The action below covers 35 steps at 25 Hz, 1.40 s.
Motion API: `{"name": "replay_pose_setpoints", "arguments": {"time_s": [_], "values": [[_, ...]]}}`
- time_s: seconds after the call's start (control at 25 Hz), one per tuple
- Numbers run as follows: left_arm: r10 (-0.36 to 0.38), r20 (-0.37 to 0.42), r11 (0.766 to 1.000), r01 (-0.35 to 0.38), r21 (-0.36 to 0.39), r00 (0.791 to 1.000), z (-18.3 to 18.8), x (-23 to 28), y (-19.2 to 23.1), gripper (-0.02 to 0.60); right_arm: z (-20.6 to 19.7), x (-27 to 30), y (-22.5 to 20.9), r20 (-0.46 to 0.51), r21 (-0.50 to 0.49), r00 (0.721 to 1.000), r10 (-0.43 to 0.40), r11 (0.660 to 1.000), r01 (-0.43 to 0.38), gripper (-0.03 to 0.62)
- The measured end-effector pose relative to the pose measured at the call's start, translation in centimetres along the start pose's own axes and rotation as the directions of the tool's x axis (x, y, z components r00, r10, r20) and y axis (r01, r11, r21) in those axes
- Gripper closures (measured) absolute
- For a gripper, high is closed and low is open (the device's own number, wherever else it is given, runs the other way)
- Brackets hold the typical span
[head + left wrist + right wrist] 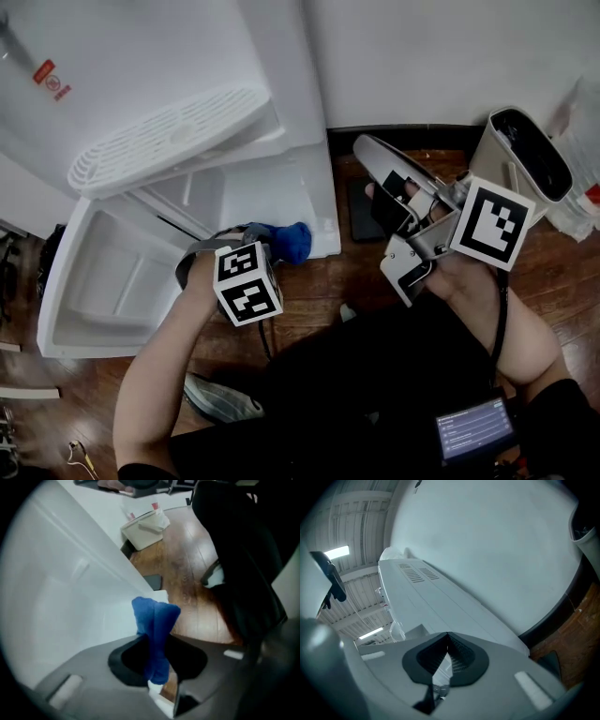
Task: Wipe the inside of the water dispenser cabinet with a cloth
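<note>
A blue cloth (287, 240) is bunched in my left gripper (266, 246), whose jaws are shut on it. That gripper points steeply down just in front of the white water dispenser's open cabinet (202, 192). In the left gripper view the cloth (154, 616) sticks up from between the jaws of my left gripper (155, 665), beside a white dispenser panel (70, 597). My right gripper (388, 195) is held to the right of the dispenser, shut with nothing in it. In its own view the right gripper (447, 639) faces the dispenser's white side (440, 597).
The cabinet door (103, 281) hangs open to the lower left, and the vented drip tray (169, 136) juts out above the opening. A beige bin (525, 155) stands on the wooden floor (562, 272) at the right, by the white wall. A dark flat thing (364, 211) lies beside the dispenser.
</note>
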<state>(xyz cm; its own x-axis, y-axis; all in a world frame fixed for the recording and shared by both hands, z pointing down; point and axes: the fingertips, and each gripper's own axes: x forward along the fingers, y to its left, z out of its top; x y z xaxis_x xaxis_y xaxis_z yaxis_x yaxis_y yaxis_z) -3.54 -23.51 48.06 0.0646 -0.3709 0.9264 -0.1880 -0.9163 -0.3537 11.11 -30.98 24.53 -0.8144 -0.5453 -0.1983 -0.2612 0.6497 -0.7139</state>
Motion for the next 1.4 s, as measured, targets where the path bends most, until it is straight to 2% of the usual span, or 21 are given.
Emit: {"name": "replay_pose_setpoints", "arguments": {"time_s": [0.08, 0.16, 0.2, 0.24, 0.32, 0.4, 0.44, 0.52, 0.56, 0.64, 0.8, 0.96, 1.08, 1.16, 1.2, 1.24, 1.28, 1.32, 1.36, 1.4], "values": [[0.040, 0.036, 0.997, -0.038, -0.071, 0.999, 0.1, -1.9, 2.0, 0.482, 0.1, 0.0, -0.1, 0.004, 0.001, 1.000, -0.003, 1.000, 0.003, 0.589], [0.161, 0.042, 0.978, -0.154, -0.144, 0.986, 0.2, -2.7, 5.7, 0.480, 0.2, 0.0, 0.0, 0.007, 0.003, 1.000, -0.004, 1.000, 0.004, 0.589], [0.241, 0.018, 0.960, -0.236, -0.148, 0.970, 0.1, -2.6, 7.8, 0.482, 0.2, 0.0, 0.1, 0.007, 0.003, 1.000, -0.003, 1.000, 0.003, 0.589], [0.324, -0.024, 0.938, -0.325, -0.119, 0.946, -0.1, -2.1, 9.8, 0.482, 0.2, 0.0, 0.1, 0.007, 0.003, 1.000, -0.002, 1.000, 0.002, 0.589], [0.468, -0.123, 0.882, -0.472, 0.002, 0.875, -1.0, -0.4, 13.2, 0.482, 0.0, -0.1, 0.1, 0.004, 0.005, 1.000, -0.004, 1.000, 0.004, 0.589], [0.548, -0.190, 0.837, -0.537, 0.109, 0.815, -2.1, 1.6, 15.5, 0.482, -0.1, -0.2, -0.2, 0.004, 0.009, 1.000, -0.013, 1.000, 0.013, 0.589], [0.565, -0.211, 0.825, -0.549, 0.133, 0.798, -2.8, 2.6, 16.2, 0.482, -0.1, -0.2, -0.3, 0.005, 0.012, 1.000, -0.018, 1.000, 0.018, 0.589], [0.572, -0.237, 0.819, -0.561, 0.118, 0.785, -4.3, 4.0, 17.0, 0.480, -0.2, -0.3, -0.5, 0.002, 0.017, 1.000, -0.020, 1.000, 0.020, 0.589], [0.565, -0.243, 0.822, -0.562, 0.088, 0.789, -5.0, 4.4, 17.0, 0.480, -0.2, -0.3, -0.5, -0.002, 0.019, 1.000, -0.018, 1.000, 0.018, 0.589], [0.530, -0.233, 0.842, -0.539, 0.028, 0.815, -5.7, 5.0, 16.4, 0.480, -0.3, -0.1, -0.5, -0.009, 0.021, 1.000, -0.009, 1.000, 0.009, 0.589], [0.438, -0.191, 0.893, -0.450, -0.022, 0.879, -5.7, 5.1, 13.2, 0.480, -0.2, 0.2, 0.0, -0.009, 0.018, 1.000, 0.017, 1.000, -0.017, 0.589], [0.349, -0.181, 0.928, -0.366, -0.068, 0.919, -6.3, 3.9, 8.4, 0.482, -0.2, 0.1, -0.3, -0.007, -0.002, 1.000, 0.001, 1.000, -0.001, 0.589], [0.239, -0.187, 0.964, -0.256, -0.076, 0.953, -6.2, 2.8, 4.5, 0.480, 0.1, 0.0, -0.3, 0.000, -0.042, 1.000, -0.009, 0.999, 0.009, 0.589], [0.103, -0.185, 0.984, -0.127, -0.122, 0.977, -6.1, 1.8, 1.4, 0.480, -0.1, 0.2, 0.1, -0.008, -0.075, 1.000, 0.007, 0.997, -0.007, 0.589], [0.022, -0.173, 0.985, -0.051, -0.163, 0.985, -6.1, 1.2, -0.2, 0.480, -0.4, 0.4, 0.4, -0.018, -0.092, 1.000, 0.019, 0.996, -0.021, 0.589], [-0.057, -0.145, 0.976, 0.024, -0.218, 0.988, -6.0, 0.5, -1.8, 0.480, -0.6, 0.5, 0.6, -0.028, -0.110, 0.999, 0.031, 0.993, -0.034, 0.589], [-0.121, -0.095, 0.955, 0.090, -0.283, 0.988, -5.7, -0.4, -3.1, 0.480, -0.7, 0.6, 0.9, -0.032, -0.131, 0.999, 0.040, 0.990, -0.044, 0.589], [-0.160, -0.023, 0.924, 0.142, -0.355, 0.987, -5.2, -1.5, -4.1, 0.480, -0.5, 0.6, 1.2, -0.028, -0.159, 0.998, 0.047, 0.986, -0.051, 0.589], [-0.168, 0.064, 0.887, 0.179, -0.426, 0.984, -4.6, -3.1, -4.6, 0.480, -0.1, 0.4, 1.7, -0.012, -0.203, 0.999, 0.052, 0.978, -0.053, 0.589], [-0.143, 0.156, 0.850, 0.202, -0.487, 0.977, -4.0, -5.0, -4.7, 0.480, 0.5, 0.0, 2.6, 0.015, -0.267, 0.998, 0.057, 0.962, -0.051, 0.588]]}}
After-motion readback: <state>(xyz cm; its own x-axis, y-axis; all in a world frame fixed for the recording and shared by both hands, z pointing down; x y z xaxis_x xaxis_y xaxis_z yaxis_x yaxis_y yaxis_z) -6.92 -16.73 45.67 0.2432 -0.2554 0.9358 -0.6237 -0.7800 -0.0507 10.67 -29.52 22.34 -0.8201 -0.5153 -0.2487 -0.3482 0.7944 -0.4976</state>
